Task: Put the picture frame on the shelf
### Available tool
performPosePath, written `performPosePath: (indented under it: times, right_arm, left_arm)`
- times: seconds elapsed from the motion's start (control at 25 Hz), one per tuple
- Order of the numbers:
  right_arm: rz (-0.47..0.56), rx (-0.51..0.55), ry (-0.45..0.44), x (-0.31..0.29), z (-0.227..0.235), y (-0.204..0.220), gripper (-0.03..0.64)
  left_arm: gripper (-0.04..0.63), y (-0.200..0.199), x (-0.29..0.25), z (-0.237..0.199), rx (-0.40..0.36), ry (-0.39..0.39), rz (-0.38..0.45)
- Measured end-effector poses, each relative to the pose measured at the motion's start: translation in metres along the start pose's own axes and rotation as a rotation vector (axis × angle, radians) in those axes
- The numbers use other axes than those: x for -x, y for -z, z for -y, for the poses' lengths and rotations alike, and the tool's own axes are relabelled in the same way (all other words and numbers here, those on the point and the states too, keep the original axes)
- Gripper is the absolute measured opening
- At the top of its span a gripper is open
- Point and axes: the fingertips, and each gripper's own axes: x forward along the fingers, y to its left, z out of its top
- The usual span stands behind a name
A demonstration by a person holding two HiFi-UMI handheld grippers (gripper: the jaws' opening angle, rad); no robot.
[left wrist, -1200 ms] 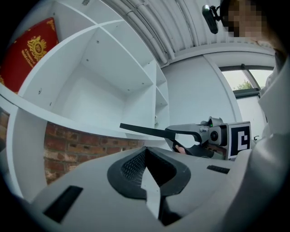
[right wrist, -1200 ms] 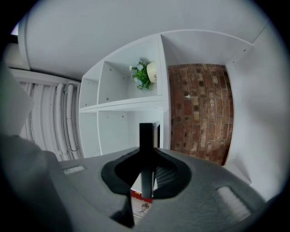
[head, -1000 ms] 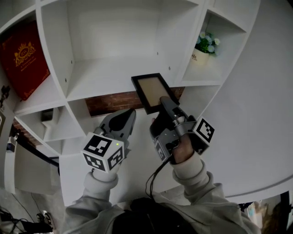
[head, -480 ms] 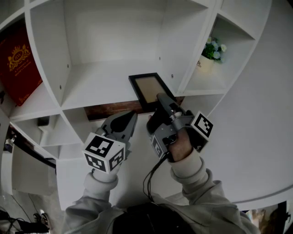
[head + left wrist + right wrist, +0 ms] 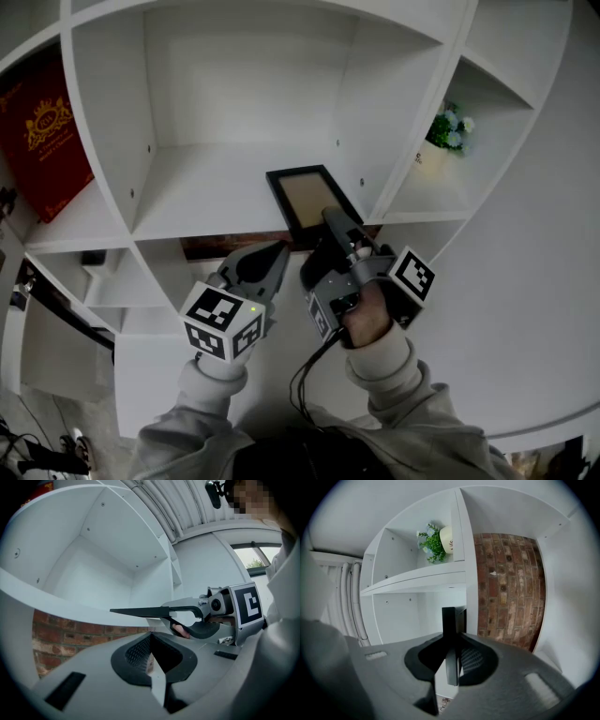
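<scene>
The picture frame (image 5: pixel 306 197) is black with a tan panel. It lies nearly flat, reaching over the front of the wide middle board of the white shelf (image 5: pixel 206 187). My right gripper (image 5: pixel 330 228) is shut on the frame's near edge. In the right gripper view the frame (image 5: pixel 449 625) stands edge-on between the pads. The left gripper view shows the frame (image 5: pixel 140 612) as a thin dark blade level with the shelf board (image 5: pixel 56 603). My left gripper (image 5: pixel 270 264) hangs just left of the right one, below the board, shut with nothing in it.
A red box (image 5: pixel 42 131) leans in the left compartment. A small potted plant (image 5: pixel 448 131) sits in the right compartment. Brick wall (image 5: pixel 225 246) shows under the middle board. An upright white divider (image 5: pixel 380 141) stands just right of the frame.
The right gripper has carried the frame a little farther in over the middle shelf board. The left gripper has stayed beside it, hardly moving.
</scene>
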Motion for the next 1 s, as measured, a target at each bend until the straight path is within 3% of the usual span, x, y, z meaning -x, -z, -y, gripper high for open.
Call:
performPosePath:
  times: [0.4, 0.6, 0.92, 1.0]
  right_arm:
    - [-0.015, -0.012, -0.01, -0.008, -0.001, 0.001, 0.071]
    - [-0.036, -0.009, -0.062, -0.014, -0.009, 0.001, 0.194]
    - [-0.033, 0.003, -0.086, -0.008, -0.008, 0.001, 0.202]
    - [-0.048, 0.021, -0.113, -0.008, -0.011, 0.002, 0.249]
  left_arm:
    - [0.003, 0.002, -0.005, -0.006, -0.018, -0.001, 0.004]
    - [0.003, 0.004, -0.002, -0.017, -0.014, -0.014, 0.008]
    - [0.003, 0.01, 0.005, -0.014, -0.008, -0.027, 0.005]
    - [0.005, 0.011, 0.007, -0.012, -0.005, -0.029, 0.006]
